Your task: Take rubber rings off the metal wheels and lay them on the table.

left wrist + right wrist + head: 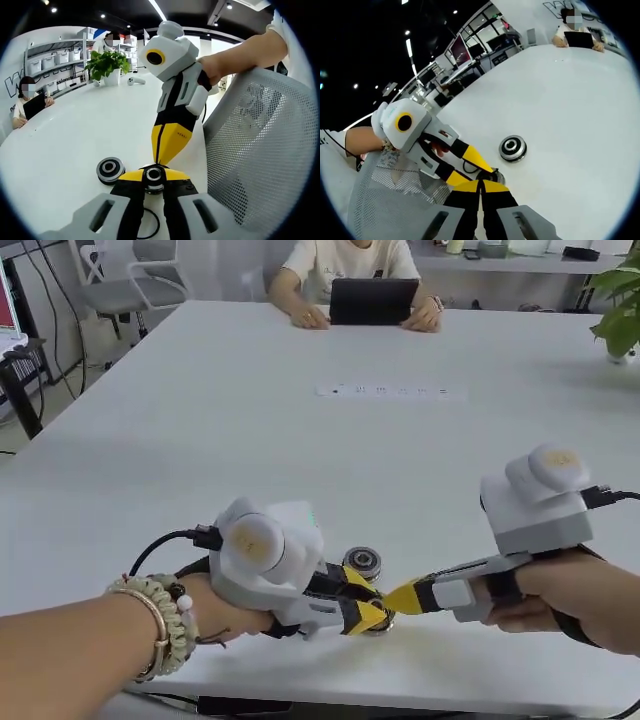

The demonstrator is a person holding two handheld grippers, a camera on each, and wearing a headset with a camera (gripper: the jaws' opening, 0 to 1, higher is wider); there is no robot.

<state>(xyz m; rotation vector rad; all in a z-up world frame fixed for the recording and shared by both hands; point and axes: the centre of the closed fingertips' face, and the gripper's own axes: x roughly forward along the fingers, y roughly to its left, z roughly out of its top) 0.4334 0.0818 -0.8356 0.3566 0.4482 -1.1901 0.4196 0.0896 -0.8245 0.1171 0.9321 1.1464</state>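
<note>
The left gripper (366,604) is holding a metal wheel (153,176) tight between its jaws, near the front edge of the white surface (300,440). The right gripper (480,187) is meeting it with jaws pressed narrow, the tips touching the wheel's edge. A second wheel (513,148) is lying just beside them, and a rubber ring (157,224) is lying under the left gripper.

Table (300,450) smooth, matt white; lower-left wheel (111,170) shiny metal, ringed in dull black rubber; right-side chair back (255,150) coarse grey mesh.
</note>
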